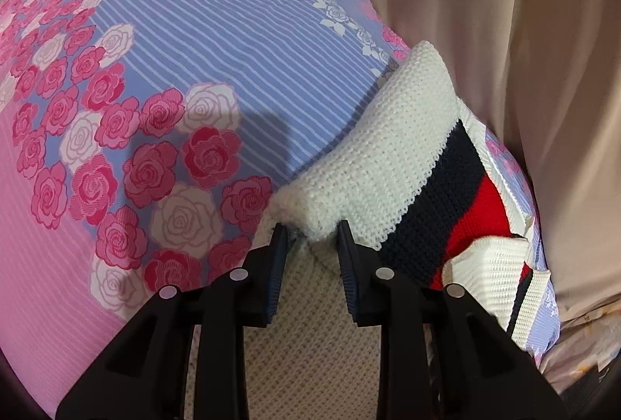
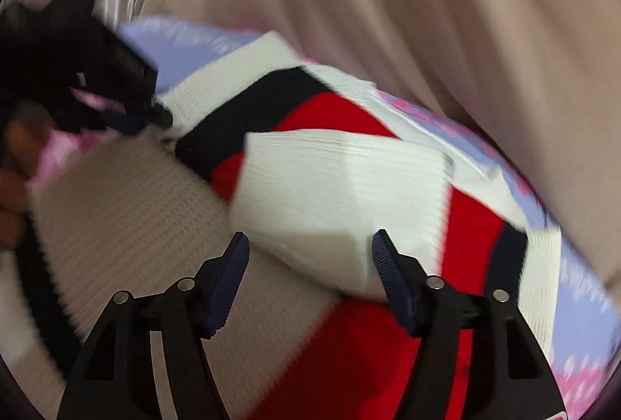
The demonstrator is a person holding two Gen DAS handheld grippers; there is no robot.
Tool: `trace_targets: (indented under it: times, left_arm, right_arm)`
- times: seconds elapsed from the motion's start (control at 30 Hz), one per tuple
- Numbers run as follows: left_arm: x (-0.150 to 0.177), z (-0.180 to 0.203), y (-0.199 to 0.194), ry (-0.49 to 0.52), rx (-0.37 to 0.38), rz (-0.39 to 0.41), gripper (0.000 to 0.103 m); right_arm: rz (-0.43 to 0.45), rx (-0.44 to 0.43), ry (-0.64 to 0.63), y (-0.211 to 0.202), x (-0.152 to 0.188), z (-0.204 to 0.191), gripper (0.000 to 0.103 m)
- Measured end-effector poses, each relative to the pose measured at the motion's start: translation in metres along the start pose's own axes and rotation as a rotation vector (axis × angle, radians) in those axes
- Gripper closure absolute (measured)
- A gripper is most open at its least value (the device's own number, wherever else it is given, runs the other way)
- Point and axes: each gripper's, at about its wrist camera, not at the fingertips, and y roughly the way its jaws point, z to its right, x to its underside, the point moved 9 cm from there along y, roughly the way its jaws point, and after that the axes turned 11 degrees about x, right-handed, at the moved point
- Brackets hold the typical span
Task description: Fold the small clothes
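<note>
The right claw (image 2: pixel 310 257) hangs spread wide over a white, navy and red knit sweater (image 2: pixel 341 187), blurred.

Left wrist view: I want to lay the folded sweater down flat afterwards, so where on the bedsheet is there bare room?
The floral bedsheet lies bare left of and beyond the knit sweater, out to the beige curtain. The lower right is crowded: the sweater fills it, the left gripper at its white edge, the right gripper open over it.

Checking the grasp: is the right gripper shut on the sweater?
No, the right gripper is open, its fingers apart above the sweater.
</note>
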Motion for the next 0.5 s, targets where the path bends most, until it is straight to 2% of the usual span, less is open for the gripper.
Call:
trace_targets:
  times: [0.03, 0.1, 0.13, 0.2, 0.23, 0.27, 0.33, 0.37, 0.43, 0.47, 0.5]
  left_arm:
    - [0.0, 0.001, 0.001, 0.005, 0.004, -0.004, 0.077]
    - [0.0, 0.001, 0.003, 0.01, 0.01, -0.007, 0.077]
    - [0.0, 0.001, 0.003, 0.01, 0.015, -0.007, 0.077]
    - [0.0, 0.0, 0.003, 0.006, 0.028, -0.007, 0.077]
    - [0.0, 0.0, 0.003, 0.008, 0.03, -0.007, 0.077]
    - [-0.001, -0.001, 0.003, 0.01, 0.031, -0.008, 0.077]
    - [-0.001, 0.0, 0.004, 0.01, 0.031, -0.012, 0.076]
    - [-0.001, 0.0, 0.003, 0.007, 0.027, -0.014, 0.076]
    - [0.0, 0.003, -0.001, -0.024, 0.048, -0.018, 0.074]
    - [0.002, 0.005, -0.004, -0.044, 0.068, -0.017, 0.072]
    - [0.004, 0.008, -0.006, -0.066, 0.095, -0.021, 0.068]
  right_arm:
    - [-0.008, 0.013, -0.01, 0.01, -0.004, -0.002, 0.066]
    - [-0.033, -0.049, 0.1, 0.018, -0.009, 0.012, 0.087]
    - [-0.041, -0.109, 0.207, 0.016, -0.011, 0.029, 0.092]
    - [-0.055, -0.148, 0.534, 0.008, -0.002, 0.098, 0.092]
    - [-0.059, -0.165, 0.638, 0.006, 0.006, 0.119, 0.092]
    - [-0.069, -0.203, 0.814, 0.002, 0.025, 0.154, 0.092]
    - [-0.105, -0.2, 1.051, 0.004, 0.07, 0.202, 0.089]
    - [-0.151, -0.165, 1.125, 0.012, 0.099, 0.22, 0.087]
    - [-0.256, -0.093, 1.133, 0.024, 0.134, 0.231, 0.085]
    - [-0.246, -0.115, 1.14, 0.023, 0.136, 0.231, 0.086]
    - [-0.221, -0.145, 1.147, 0.02, 0.133, 0.23, 0.082]
